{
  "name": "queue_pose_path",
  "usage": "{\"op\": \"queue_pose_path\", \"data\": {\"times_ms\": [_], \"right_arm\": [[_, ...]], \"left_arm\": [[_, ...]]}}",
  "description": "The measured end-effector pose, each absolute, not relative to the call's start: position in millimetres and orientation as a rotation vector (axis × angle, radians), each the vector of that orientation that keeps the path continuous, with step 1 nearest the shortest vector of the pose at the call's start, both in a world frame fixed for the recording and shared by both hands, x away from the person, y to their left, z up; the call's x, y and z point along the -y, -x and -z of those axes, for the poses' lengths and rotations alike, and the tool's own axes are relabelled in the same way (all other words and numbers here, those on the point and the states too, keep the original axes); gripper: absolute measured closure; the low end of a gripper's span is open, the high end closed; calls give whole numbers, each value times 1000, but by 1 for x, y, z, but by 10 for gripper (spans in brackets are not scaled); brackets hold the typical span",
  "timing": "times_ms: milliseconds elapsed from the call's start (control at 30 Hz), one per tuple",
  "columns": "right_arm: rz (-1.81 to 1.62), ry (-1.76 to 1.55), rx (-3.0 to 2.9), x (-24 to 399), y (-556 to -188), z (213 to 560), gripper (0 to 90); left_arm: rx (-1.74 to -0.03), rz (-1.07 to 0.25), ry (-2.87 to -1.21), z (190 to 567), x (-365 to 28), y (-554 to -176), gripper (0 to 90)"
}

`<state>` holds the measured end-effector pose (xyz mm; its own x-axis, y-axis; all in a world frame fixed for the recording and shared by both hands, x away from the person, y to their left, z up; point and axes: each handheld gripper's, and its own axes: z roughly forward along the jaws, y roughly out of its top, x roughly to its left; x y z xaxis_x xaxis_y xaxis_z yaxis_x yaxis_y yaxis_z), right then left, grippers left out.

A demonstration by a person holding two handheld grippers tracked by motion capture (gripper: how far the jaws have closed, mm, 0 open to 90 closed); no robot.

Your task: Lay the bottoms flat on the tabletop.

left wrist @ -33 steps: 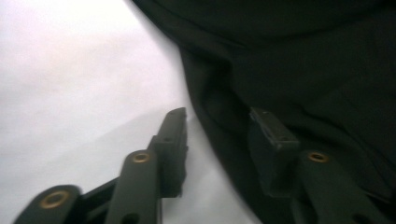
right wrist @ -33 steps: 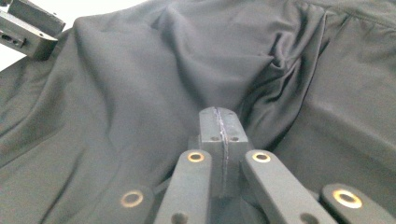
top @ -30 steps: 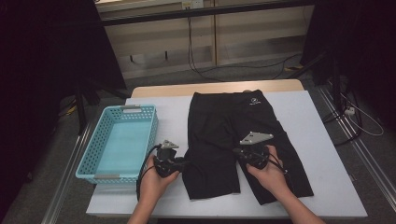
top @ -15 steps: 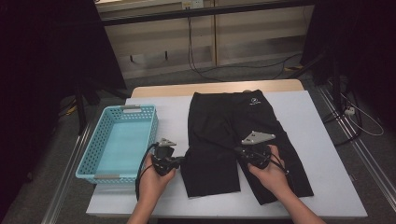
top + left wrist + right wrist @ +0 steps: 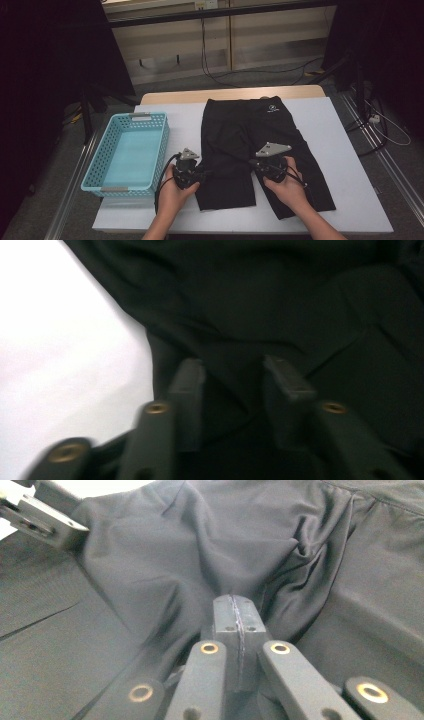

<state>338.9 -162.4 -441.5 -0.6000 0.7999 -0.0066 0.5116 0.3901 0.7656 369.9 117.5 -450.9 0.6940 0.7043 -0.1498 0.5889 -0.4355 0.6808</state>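
Black stretch-fabric shorts (image 5: 260,145) lie flat along the middle of the white tabletop (image 5: 345,130), waistband at the far end, with both handheld grippers at the near leg parts.

Matte and smooth, the cloth carries a small white logo by the waistband in the high view, which also shows the light-blue perforated plastic basket (image 5: 155,145), rectangular, well to the left on the table. The right gripper (image 5: 235,605) has its jaws pressed together on a pinched ridge of the fabric, and its own view shows folds radiating from that pinch. The left gripper (image 5: 235,372) sits at the left leg's outer edge; its blurred view shows the jaws apart after just opening, dark cloth lying between them, the pads not pressing it.
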Motion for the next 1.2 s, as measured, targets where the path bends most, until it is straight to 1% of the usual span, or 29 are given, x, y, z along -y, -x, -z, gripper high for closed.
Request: {"op": "queue_pose_path", "data": {"times_ms": [67,133,267,367,433,533,567,600,633,700,767,867,933,967,1000,1033,1067,1200], "right_arm": [[-1057,-1132,-2281,162,-339,442,900],[-1055,-1133,-2285,162,-339,442,900],[-1077,-1123,-2285,161,-338,441,900],[-1118,-1097,-2283,158,-337,440,892],[-1114,-1083,-2286,154,-335,441,838],[-1100,-1072,-2291,148,-332,440,765],[-1104,-1075,-2285,147,-331,439,734],[-1107,-1074,-2284,147,-329,437,715],[-1116,-1077,-2292,147,-327,436,705],[-1143,-1079,-2329,146,-323,436,683],[-1152,-1087,-2386,144,-318,439,671],[-1103,-1074,-2470,137,-310,448,657],[-1049,-1065,-2497,134,-308,452,658],[-1029,-1051,-2499,133,-308,454,671],[-1044,-1053,-2490,133,-308,455,708],[-1049,-1046,-2492,134,-308,455,809],[-1063,-1037,-2510,134,-310,455,873],[-1049,-1024,-2504,137,-313,450,886]], "left_arm": [[-1008,-182,-2161,451,-116,-372,808],[-1024,-185,-2147,448,-117,-375,881],[-1055,-206,-2081,433,-129,-381,889],[-1081,-246,-2040,426,-139,-385,890],[-1090,-255,-2043,427,-142,-387,888],[-1099,-216,-2054,431,-143,-387,885],[-1090,-220,-2065,431,-144,-387,879],[-1078,-241,-2070,431,-143,-386,854],[-1075,-261,-2072,431,-143,-385,793],[-1088,-237,-2059,432,-141,-384,699],[-1069,-259,-2074,432,-141,-383,597],[-1058,-256,-2067,431,-141,-382,479],[-1048,-274,-2069,431,-141,-380,419],[-1035,-279,-2074,430,-141,-379,388],[-1034,-279,-2076,430,-142,-379,366],[-1031,-278,-2074,429,-142,-378,345],[-1031,-271,-2075,428,-142,-377,325],[-1022,-276,-2085,427,-142,-374,304]]}}
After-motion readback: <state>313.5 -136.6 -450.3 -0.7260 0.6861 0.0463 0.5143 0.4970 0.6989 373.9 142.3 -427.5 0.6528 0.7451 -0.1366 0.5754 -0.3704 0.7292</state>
